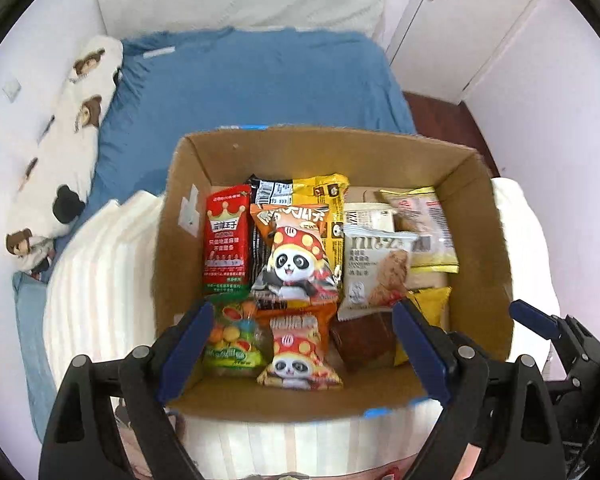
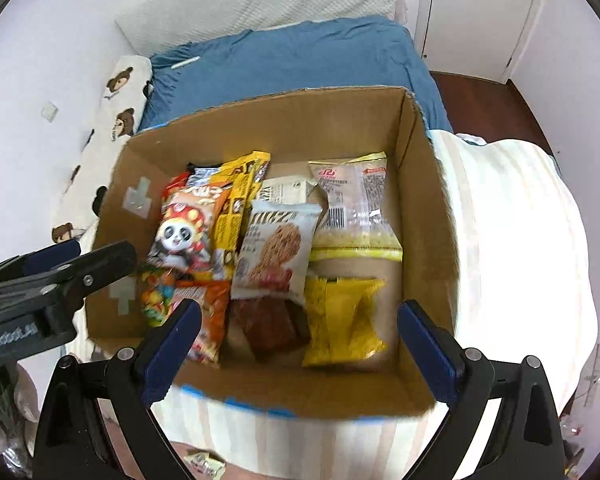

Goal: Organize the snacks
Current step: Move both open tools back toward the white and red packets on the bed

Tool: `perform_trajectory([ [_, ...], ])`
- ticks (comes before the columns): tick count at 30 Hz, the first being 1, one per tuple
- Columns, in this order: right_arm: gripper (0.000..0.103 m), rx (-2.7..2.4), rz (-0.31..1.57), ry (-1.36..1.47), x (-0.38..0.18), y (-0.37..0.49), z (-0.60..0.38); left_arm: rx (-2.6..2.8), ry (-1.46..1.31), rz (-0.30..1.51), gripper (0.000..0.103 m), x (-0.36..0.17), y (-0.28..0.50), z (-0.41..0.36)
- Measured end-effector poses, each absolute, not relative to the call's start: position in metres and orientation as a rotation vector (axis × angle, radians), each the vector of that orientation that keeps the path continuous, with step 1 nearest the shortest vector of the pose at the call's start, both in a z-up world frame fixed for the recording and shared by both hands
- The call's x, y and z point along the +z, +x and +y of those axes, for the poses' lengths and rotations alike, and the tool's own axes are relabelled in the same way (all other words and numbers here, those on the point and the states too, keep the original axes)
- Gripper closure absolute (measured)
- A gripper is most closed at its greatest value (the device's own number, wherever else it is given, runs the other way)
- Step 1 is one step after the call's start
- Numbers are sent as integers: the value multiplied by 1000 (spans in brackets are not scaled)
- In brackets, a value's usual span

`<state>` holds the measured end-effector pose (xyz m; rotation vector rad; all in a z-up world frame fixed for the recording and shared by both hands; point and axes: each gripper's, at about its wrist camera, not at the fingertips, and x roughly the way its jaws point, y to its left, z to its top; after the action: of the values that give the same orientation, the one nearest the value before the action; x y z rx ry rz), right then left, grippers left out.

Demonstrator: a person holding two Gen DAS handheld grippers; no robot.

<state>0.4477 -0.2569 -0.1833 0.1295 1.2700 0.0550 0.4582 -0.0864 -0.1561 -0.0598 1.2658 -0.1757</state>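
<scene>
A brown cardboard box [image 1: 300, 140] sits on a striped quilt and holds several snack packets. Among them are a red packet [image 1: 226, 240], a large panda packet [image 1: 296, 256], a small panda packet [image 1: 298, 352], a candy bag [image 1: 232, 340], a white biscuit pack [image 1: 376, 272] and a yellow packet [image 2: 340, 320]. My left gripper [image 1: 304, 344] hangs open above the box's near-left part with nothing between its fingers. Over the near-right part my right gripper [image 2: 300, 344] is open and empty too. Each gripper shows at the edge of the other's view.
The box [image 2: 268, 120] rests on a white striped quilt [image 1: 100, 280] on a bed with a blue sheet [image 1: 260, 80]. A bear-print pillow [image 1: 72, 132] lies along the left wall. White cabinet doors [image 1: 480, 20] and dark wood floor [image 2: 520, 96] are at the right. A loose wrapper [image 2: 204, 464] lies below the box.
</scene>
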Motion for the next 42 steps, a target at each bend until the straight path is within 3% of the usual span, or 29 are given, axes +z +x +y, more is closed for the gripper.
perform_trajectory([
  [9, 3, 80, 1157, 160, -145, 372, -258, -164, -127, 1105, 12, -120, 372, -68],
  [15, 3, 108, 1158, 171, -150, 310, -255, -135, -124, 1099, 12, -132, 305, -56],
  [23, 4, 100, 1288, 300, -217, 226, -267, -70, -89, 1229, 12, -202, 237, -49],
  [28, 21, 64, 1402, 415, -277, 193, -278, -50, -137, 1377, 12, -262, 217, -41],
  [32, 28, 31, 1468, 485, -320, 177, -282, -57, -153, 1444, 12, -295, 215, -42],
  [42, 32, 4, 1516, 549, -363, 174, -278, -89, -124, 1533, 12, -340, 221, -64],
])
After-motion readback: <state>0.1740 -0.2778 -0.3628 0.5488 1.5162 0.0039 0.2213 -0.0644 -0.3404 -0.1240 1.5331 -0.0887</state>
